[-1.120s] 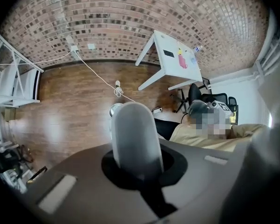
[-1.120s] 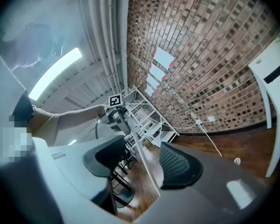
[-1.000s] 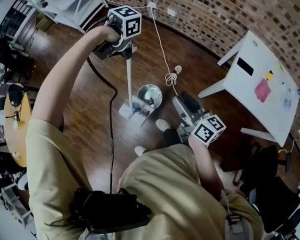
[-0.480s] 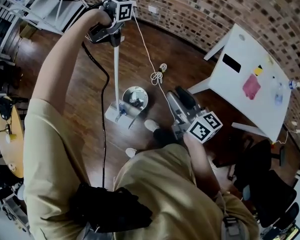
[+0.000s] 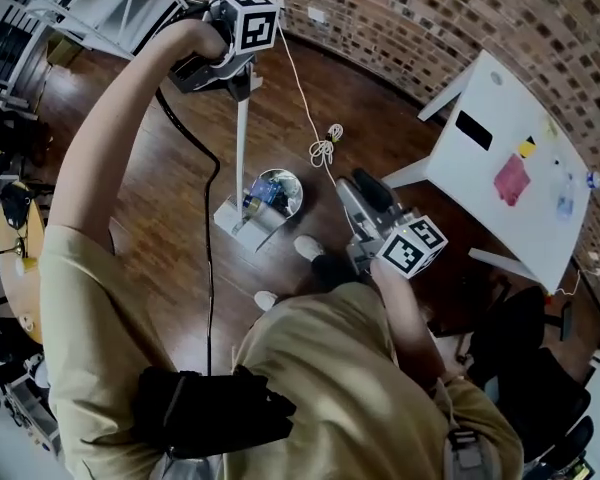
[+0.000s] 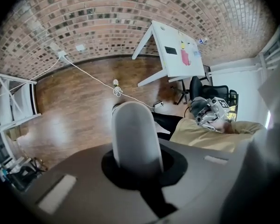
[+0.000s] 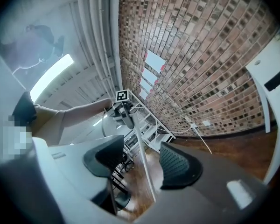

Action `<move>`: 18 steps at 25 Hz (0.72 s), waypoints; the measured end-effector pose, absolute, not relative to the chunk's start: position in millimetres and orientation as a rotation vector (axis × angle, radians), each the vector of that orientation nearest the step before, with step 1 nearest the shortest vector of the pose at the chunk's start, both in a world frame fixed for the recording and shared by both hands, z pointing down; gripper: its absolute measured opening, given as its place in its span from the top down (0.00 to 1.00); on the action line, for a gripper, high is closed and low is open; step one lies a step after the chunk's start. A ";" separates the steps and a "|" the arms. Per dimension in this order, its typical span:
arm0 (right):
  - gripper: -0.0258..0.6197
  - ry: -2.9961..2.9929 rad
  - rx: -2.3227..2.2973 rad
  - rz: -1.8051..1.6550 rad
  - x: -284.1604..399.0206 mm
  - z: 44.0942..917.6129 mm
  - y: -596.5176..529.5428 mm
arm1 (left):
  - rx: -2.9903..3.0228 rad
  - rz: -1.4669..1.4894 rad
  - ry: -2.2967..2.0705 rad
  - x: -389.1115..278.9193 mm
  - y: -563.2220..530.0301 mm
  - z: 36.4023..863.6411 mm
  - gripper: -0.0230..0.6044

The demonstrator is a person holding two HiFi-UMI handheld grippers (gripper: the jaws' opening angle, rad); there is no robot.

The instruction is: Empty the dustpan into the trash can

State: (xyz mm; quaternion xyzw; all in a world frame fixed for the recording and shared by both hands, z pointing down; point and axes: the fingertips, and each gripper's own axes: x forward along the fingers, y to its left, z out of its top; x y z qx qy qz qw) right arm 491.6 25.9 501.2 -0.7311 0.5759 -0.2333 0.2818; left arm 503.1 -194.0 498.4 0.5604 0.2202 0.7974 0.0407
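Dim head view, heavy fisheye w/ black corners, glare off ceiling light [image 7: 50, 78].

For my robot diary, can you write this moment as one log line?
left gripper: shut on dustpan handle | dustpan: beside trash can | right gripper: empty

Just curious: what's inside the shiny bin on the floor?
Bluish scraps show inside the bin, by the dustpan overlapping its rim; what lies beneath them is covered.

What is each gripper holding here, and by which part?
The left gripper clamps the top end of the dustpan's long handle. The right gripper holds nothing; its jaws stand apart.
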 end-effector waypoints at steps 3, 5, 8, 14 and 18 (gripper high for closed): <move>0.61 1.541 -1.942 -0.624 489.8 499.7 21.7 | 1.706 2.434 0.697 483.6 -188.2 515.9 0.96; 0.61 1.556 -1.937 -0.624 487.5 498.9 20.8 | 1.714 2.417 0.692 475.0 -191.9 516.0 0.96; 0.61 1.559 -1.929 -0.644 485.5 504.7 22.9 | 1.752 2.389 0.686 461.8 -195.0 502.0 0.96; 0.61 1.608 -1.893 -0.658 474.0 503.2 2.8 | 1.848 2.320 0.698 393.3 -201.1 493.6 0.96; 0.61 1.676 -1.855 -0.682 456.7 502.6 -22.5 | 1.989 2.274 0.696 331.1 -209.0 494.6 0.96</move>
